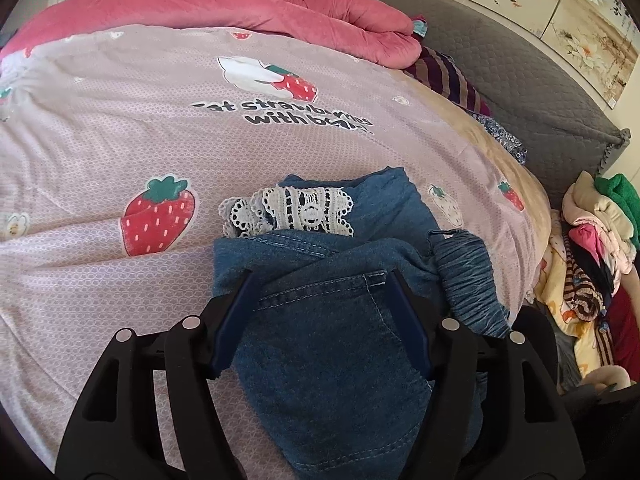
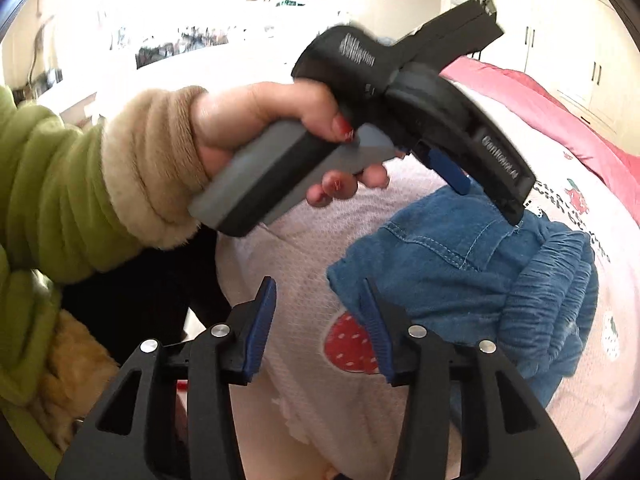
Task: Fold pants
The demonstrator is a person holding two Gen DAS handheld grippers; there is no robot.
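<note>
Two grippers hang over a wide bed whose pale pink strawberry-print cover (image 1: 120,152) fills most of the left wrist view, with a rolled rose-pink quilt (image 1: 224,12) along its far edge and a grey quilted headboard (image 1: 520,92) off to the right. Beyond the bed's right side sits a heap of mixed clothes (image 1: 596,256) in cream, green, pink and stripes. On the cover lies a bundle of blue denim pants (image 1: 332,340), already doubled over itself: a stitched back pocket faces up in the near part, the gathered elastic waistband (image 1: 468,280) bulges at the right, and a band of white lace trim (image 1: 304,212) shows on the far fold. The left gripper (image 1: 320,280) is spread wide, its two blue-padded fingers (image 1: 236,320) straddling the pocket area low over the denim; whether the pads touch the cloth I cannot tell, and they pinch nothing. From the right wrist view the same left gripper (image 2: 480,196) appears from the side, tilted down onto the pants (image 2: 440,264), held by the left hand (image 2: 256,128), which has red-painted nails and comes out of a green sleeve with a beige cuff. The right gripper (image 2: 320,292) is also spread, with nothing between its fingers; it hovers above the cover just beside the near corner of the denim, over a printed strawberry (image 2: 348,344).
</note>
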